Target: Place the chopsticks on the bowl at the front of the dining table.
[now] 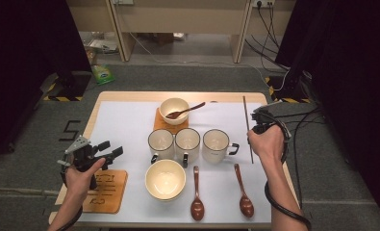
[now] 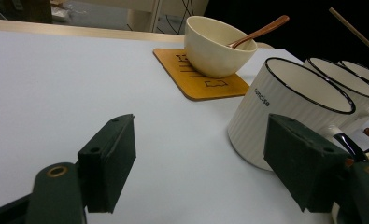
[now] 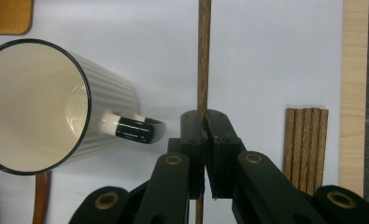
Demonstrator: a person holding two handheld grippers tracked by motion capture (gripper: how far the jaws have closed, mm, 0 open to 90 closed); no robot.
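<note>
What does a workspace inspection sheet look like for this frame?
Surface: white mat on a wooden table.
Job's things: chopstick clamped in right tongs; more chopsticks lie near the table edge.
Clutter: three mugs, two bowls, three spoons, two coasters.
Grippers: left tongs open, empty, beside a mug; right shut.
Cables: black cable trails from the right gripper; more on the floor.
Surroundings: grey floor, dark curtains.

Left of the mugs (image 1: 187, 143) the mat (image 1: 125, 125) lies bare: free passage there. Mid-table crowded: three mugs touching in a row, bowl (image 1: 165, 179) just before them, spoons (image 1: 196, 204) beside it. Far bowl (image 1: 174, 109) on its coaster (image 1: 159, 123) blocks the rear centre. Right edge narrow.
</note>
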